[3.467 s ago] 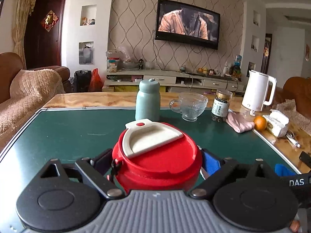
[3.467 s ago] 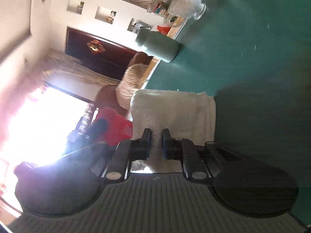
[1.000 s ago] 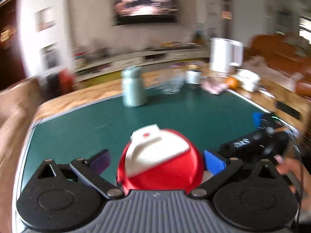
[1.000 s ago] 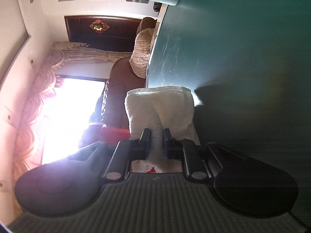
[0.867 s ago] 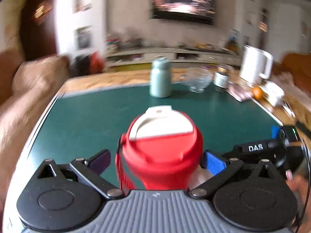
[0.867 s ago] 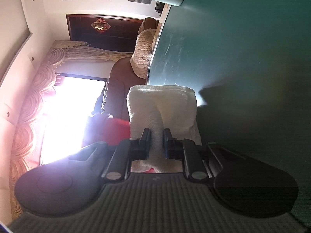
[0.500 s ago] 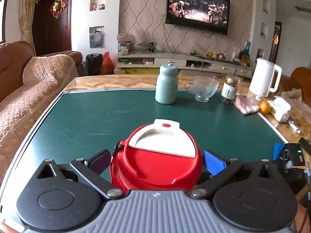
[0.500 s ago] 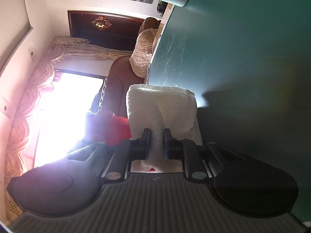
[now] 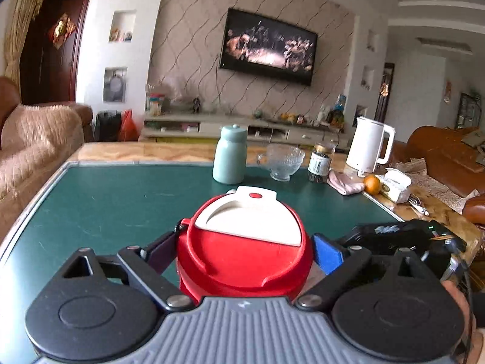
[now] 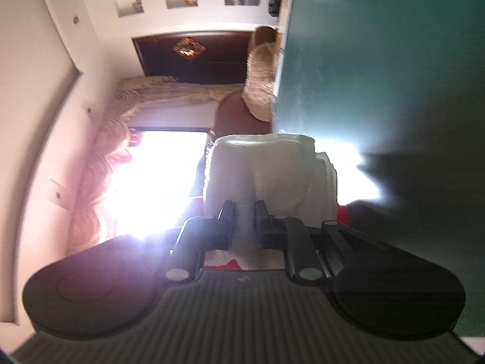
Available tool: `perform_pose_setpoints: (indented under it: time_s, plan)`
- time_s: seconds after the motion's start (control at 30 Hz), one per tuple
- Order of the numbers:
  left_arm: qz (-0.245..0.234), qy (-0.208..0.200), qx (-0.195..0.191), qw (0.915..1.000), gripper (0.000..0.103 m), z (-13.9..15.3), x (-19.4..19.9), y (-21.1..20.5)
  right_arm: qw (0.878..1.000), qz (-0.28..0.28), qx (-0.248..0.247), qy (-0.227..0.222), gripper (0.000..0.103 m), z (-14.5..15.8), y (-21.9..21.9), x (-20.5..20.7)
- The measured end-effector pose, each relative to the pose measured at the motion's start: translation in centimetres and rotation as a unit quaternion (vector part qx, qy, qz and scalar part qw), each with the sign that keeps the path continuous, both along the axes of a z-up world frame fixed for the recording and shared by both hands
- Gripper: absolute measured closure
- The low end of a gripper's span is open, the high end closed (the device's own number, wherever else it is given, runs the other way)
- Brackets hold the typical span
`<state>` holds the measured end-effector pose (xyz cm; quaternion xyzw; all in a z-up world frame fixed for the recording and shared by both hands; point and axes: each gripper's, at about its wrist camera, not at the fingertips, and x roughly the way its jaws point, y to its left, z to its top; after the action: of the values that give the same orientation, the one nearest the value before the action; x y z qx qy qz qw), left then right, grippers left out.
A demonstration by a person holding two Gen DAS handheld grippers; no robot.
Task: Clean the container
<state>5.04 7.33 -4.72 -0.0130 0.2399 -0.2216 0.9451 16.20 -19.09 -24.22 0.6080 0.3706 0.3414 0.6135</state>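
Green tabletop [image 9: 100, 200], living room behind. Left tongs [image 9: 242, 250] clenched on red lidded container [image 9: 242, 242], upright, lid up. Right tongs [image 10: 244, 221] clamp folded white cloth [image 10: 266, 166], just right of the container, camera rolled sideways.

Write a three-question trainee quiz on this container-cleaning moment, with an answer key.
1. True or false: the left hand-held gripper is shut on the red container.
2. What does the right hand-held gripper hold? A) a glass bowl B) a white cloth C) an orange
3. Fill in: the container's lid flap is ____ in colour, with a small red dot.

Key: 1 true. 2 B. 3 white.
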Motion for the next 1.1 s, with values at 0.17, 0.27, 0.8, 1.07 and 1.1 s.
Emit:
perform_pose_setpoints:
  time_s: [0.17, 0.27, 0.8, 1.07, 1.1]
  plan:
    - [-0.063, -0.015, 0.008, 0.9979, 0.008, -0.3, 0.2, 1.2, 0.996, 0.019, -0.083, 0.018, 0.085, -0.1, 1.3, 0.1]
    - [-0.1, -0.024, 0.012, 0.9946, 0.008, -0.5, 0.3, 2.0, 0.999, 0.013, -0.024, -0.018, 0.085, 1.9, 0.6, -0.1]
    - [-0.233, -0.012, 0.049, 0.9712, 0.007, -0.3, 2.7, 3.1, 0.999, 0.031, -0.001, 0.01, 0.084, 0.5, 0.8, 0.0]
    - [-0.199, -0.004, 0.053, 0.9785, 0.003, -0.6, 2.2, 3.4, 0.997, 0.042, -0.043, 0.05, 0.085, -2.8, 1.6, -1.0]
    - [-0.186, 0.002, 0.058, 0.9808, 0.0, -0.5, 2.1, 3.3, 0.997, 0.039, -0.039, 0.053, 0.085, -3.1, 1.5, -1.1]
